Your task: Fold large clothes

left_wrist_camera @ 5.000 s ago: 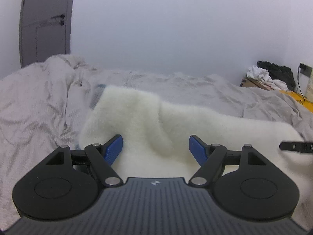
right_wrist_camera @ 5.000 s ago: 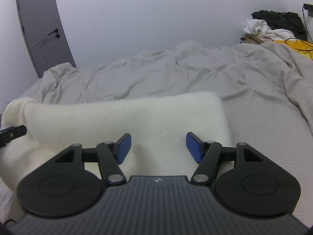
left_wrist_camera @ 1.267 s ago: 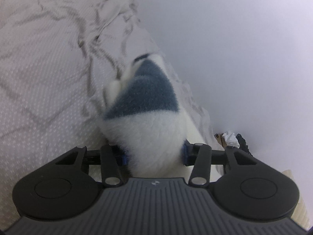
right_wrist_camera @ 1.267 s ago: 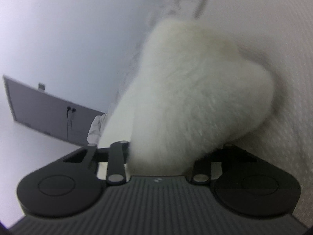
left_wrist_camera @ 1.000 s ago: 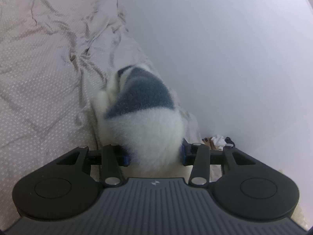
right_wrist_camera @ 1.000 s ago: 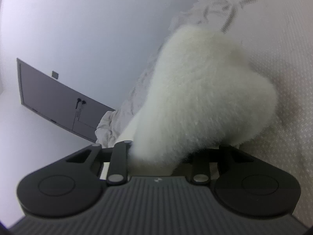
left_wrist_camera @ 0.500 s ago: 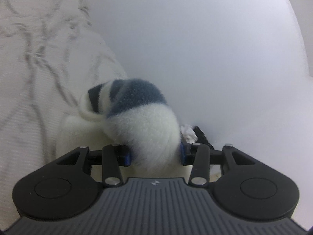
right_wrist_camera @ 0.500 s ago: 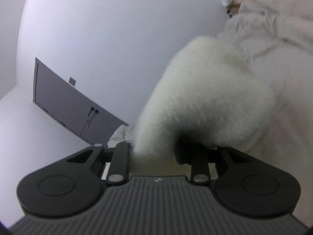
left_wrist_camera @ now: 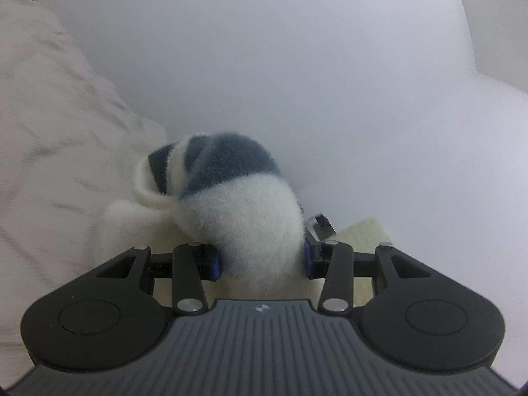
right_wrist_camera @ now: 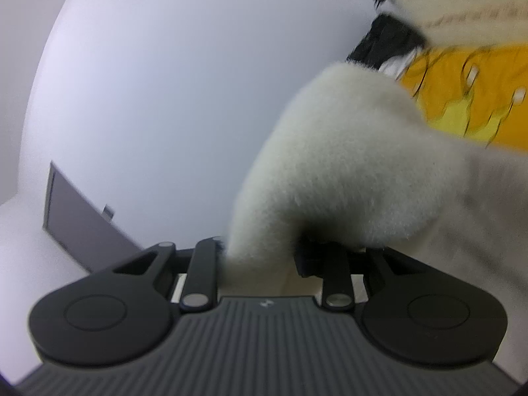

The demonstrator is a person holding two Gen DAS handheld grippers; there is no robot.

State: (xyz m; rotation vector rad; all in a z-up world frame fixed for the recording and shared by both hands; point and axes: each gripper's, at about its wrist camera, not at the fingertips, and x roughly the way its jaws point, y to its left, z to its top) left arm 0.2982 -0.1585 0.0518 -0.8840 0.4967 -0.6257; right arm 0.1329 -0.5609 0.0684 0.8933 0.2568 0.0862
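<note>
Fleece [left_wrist_camera: 250, 217]: lower centre, blue-banded, its bulk cut off below.
Left gripper [left_wrist_camera: 260, 259]: jaws pinching fleece.
Right gripper [right_wrist_camera: 259, 257]: jaws clamped on fleece; pads hidden.
Bed [left_wrist_camera: 49, 138]: left, blurred.

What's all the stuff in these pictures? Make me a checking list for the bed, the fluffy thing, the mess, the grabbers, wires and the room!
Surface: bed with a rumpled pale grey cover, blurred.
Job's things: fluffy white garment with blue-grey stripes, bunched, lifted at two spots.
Clutter: yellow cloth and a dark item at the back, blurred.
Grippers: left gripper shut on the striped end; right gripper shut on a plain white part.
Cables: nothing seen for sure.
Surroundings: plain white wall; grey door.
</note>
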